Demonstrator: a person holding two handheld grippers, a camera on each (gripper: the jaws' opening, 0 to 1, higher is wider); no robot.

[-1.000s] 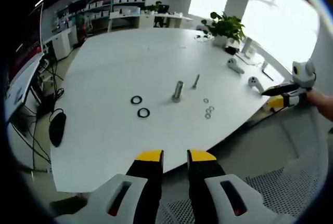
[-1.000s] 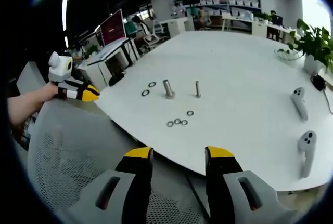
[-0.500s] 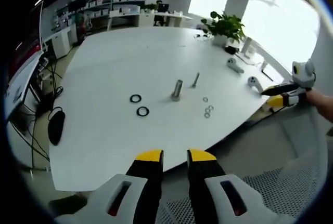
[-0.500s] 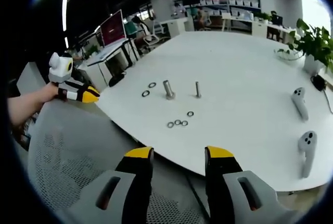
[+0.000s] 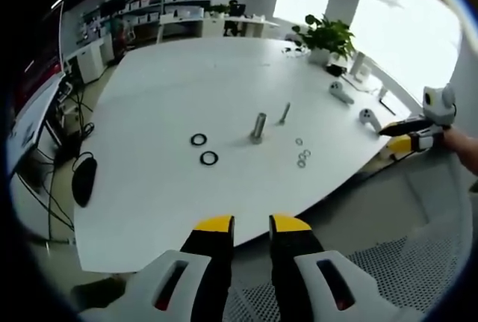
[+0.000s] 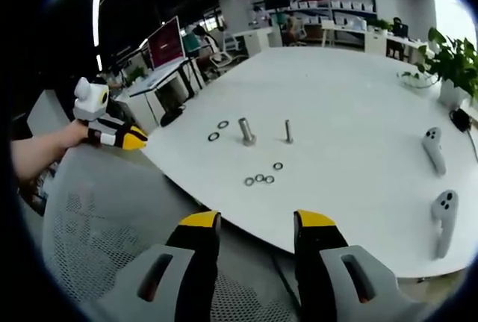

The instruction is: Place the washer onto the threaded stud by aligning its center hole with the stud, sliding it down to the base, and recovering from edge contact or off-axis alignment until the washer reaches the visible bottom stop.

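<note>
Washers (image 5: 302, 157) lie loose on the bench (image 5: 149, 187) in the left gripper view, at 4 o'clock of the thick stud (image 5: 258, 127), well apart from it. The left hand-held gripper (image 5: 251, 225) hangs off the bench edge, jaws narrowly parted, empty. Since a second ago the scene has slid slightly, so the camera moved.

In the right gripper view the washers (image 6: 261, 178) sit at 6 o'clock of the thin stud (image 6: 288, 131). The right hand-held gripper (image 6: 254, 221) is wide apart, empty. Thin flat washers may slip from the jaws or catch tilted on the threads.
</note>
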